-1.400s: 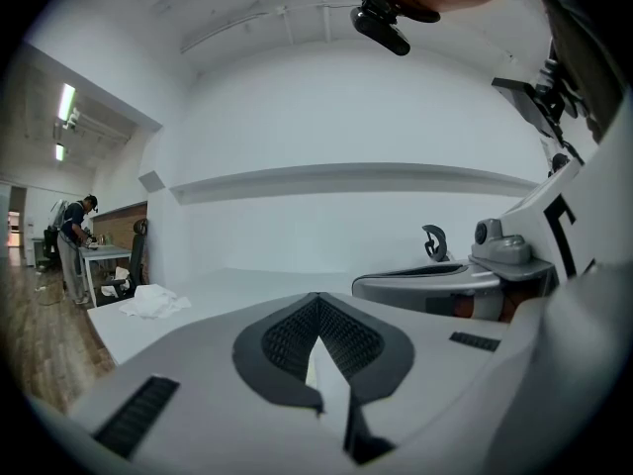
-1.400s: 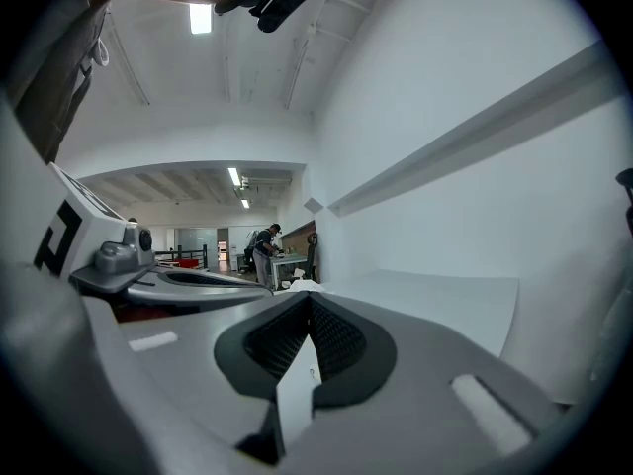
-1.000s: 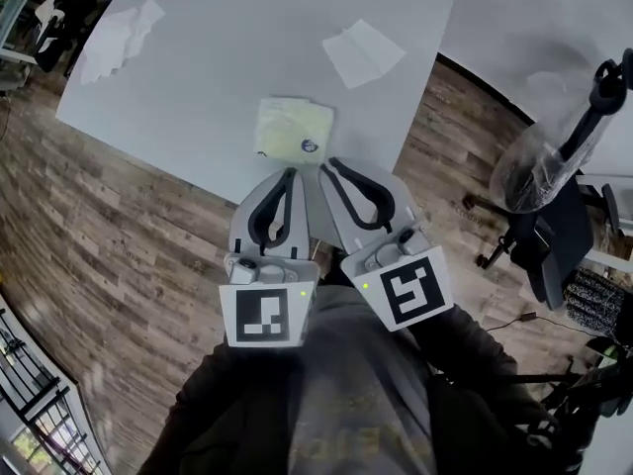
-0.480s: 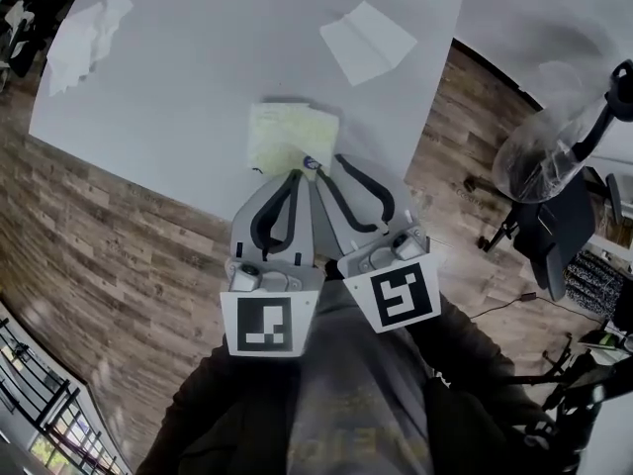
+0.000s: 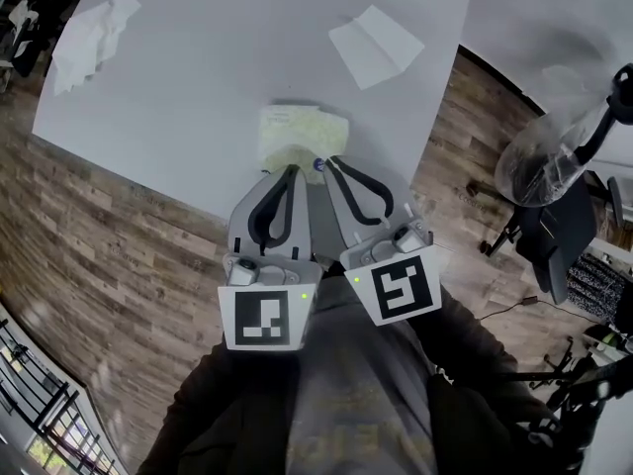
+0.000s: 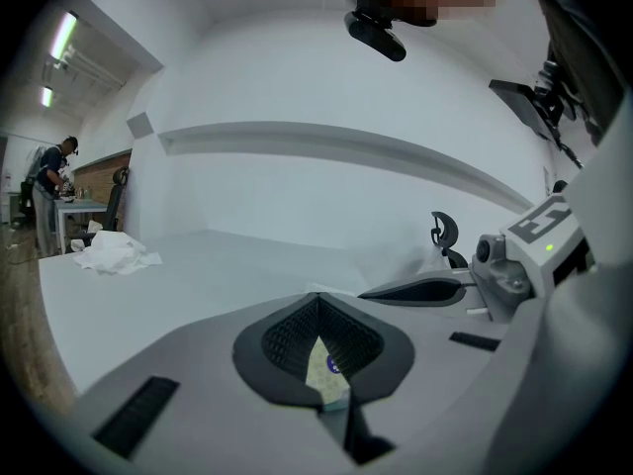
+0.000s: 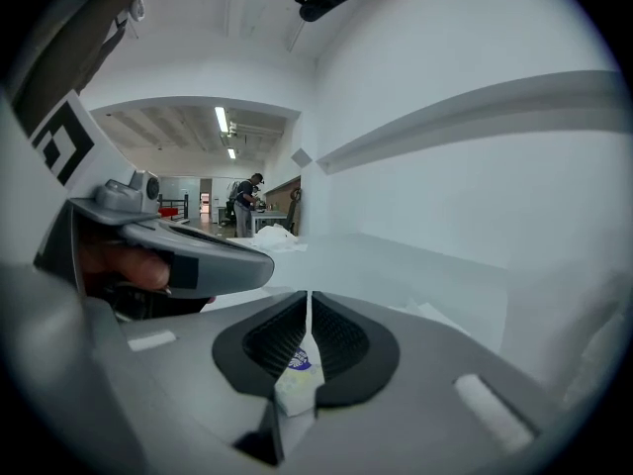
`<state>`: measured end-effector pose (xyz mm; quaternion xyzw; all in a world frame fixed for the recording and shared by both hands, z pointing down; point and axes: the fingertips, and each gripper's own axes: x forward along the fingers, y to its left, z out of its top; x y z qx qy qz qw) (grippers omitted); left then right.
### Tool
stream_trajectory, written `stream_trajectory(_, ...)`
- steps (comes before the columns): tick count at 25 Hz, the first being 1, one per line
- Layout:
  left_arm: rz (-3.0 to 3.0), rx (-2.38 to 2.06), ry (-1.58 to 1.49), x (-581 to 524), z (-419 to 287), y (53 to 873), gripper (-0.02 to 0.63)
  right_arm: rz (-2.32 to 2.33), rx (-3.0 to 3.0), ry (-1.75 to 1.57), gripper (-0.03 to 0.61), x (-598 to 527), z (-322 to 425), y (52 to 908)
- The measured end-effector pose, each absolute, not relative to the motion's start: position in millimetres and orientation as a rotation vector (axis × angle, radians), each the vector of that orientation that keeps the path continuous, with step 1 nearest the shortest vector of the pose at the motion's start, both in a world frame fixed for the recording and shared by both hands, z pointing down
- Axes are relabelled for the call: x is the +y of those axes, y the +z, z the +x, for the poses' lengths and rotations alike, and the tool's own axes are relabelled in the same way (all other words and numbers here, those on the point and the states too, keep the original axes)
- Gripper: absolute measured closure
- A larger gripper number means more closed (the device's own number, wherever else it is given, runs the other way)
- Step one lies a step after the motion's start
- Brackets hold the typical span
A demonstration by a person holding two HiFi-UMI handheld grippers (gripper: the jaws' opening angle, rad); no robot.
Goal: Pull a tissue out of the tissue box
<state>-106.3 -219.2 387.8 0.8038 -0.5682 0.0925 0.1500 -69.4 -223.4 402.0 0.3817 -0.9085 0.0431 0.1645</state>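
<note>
White table [image 5: 178, 87] over wood-plank floor [image 5: 109, 255]. Left tongs [image 5: 290, 171] and right tongs [image 5: 327, 162] sit side by side with their tips close together, both pointing at the near edge of the tissue pack [image 5: 297, 135]. The pack is pale yellow and soft, lying flat just ahead of both tips. Its round blue sticker [image 5: 318, 164] sits between the tips, closer to the right one.

Left gripper view: jaws clenched, tips meeting, clamping nothing. The pack and sticker show only through the loop behind the tips. Right gripper view: jaws pressed to a hairline slit, also clamping nothing, with the same pack showing through its loop. Can't tell whether either tip touches the pack.

Flat tissue [image 5: 376, 46] lies on the table ahead and right of the right tongs, well apart from the pack. Crumpled tissue [image 5: 87, 36] lies far ahead-left of the left tongs, near the table corner. Plastic-covered chair [image 5: 554, 171] stands on the floor, off to the right of the right tongs.
</note>
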Motion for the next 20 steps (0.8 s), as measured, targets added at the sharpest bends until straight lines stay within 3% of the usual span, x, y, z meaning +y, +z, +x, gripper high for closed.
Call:
stream_trajectory(5,2.314,-1.619,0.254,-216,-106,391,0.617,1.075,-2.558,0.103,0.523,-215,-69,413)
stream_trajectory(16,2.356,-1.609,0.261,-226,-103,410,0.617,1.1,-2.469,0.022,0.509,-224,-64,450)
stream_trajectory(20,2.359,-1.61,0.26,-233,-102,414,0.617,1.13,-2.475,0.01,0.575,-233,-63,450)
